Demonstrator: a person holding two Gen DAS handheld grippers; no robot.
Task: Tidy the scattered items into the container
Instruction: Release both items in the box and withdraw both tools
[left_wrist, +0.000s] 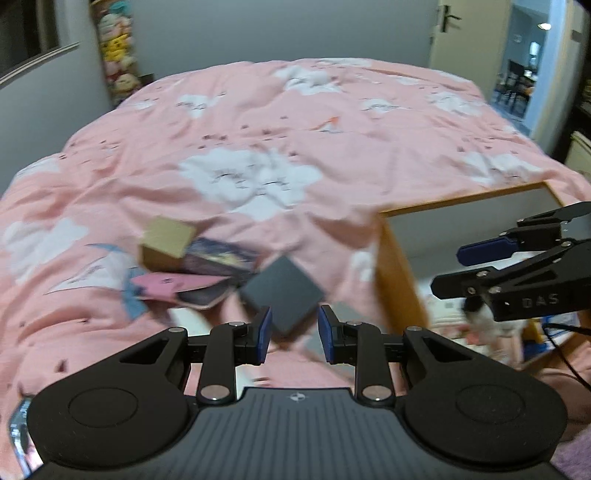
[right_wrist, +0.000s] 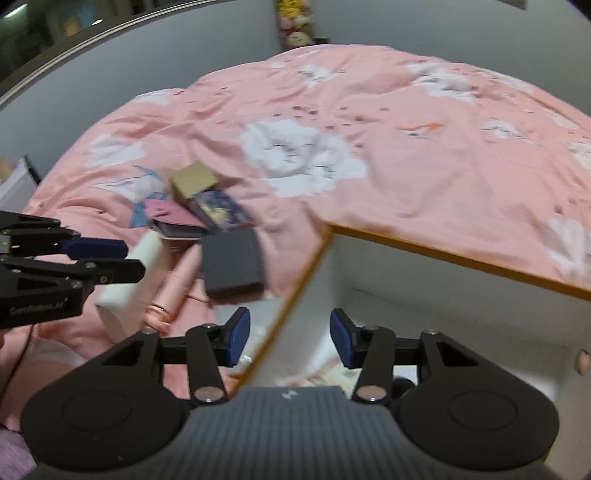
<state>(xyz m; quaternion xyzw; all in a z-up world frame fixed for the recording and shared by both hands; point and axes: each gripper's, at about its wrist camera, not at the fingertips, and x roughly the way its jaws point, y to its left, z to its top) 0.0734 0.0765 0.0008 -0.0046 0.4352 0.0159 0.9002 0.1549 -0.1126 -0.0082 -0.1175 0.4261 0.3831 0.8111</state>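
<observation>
Big pink duvet (left_wrist: 258, 155) with white flower prints takes up most of the room. Beyond its far left corner there's a stack of plush toys (left_wrist: 118, 51), and off its far right corner a door (left_wrist: 465, 33) stands open.

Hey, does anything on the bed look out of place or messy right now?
Yes. A loose heap lies on the pink duvet beside the wood-rimmed container: a dark grey box, a tan box, a pink wallet, a pink tube and a white box, overlapping at odd angles. Nothing looks damaged or spilled.
</observation>
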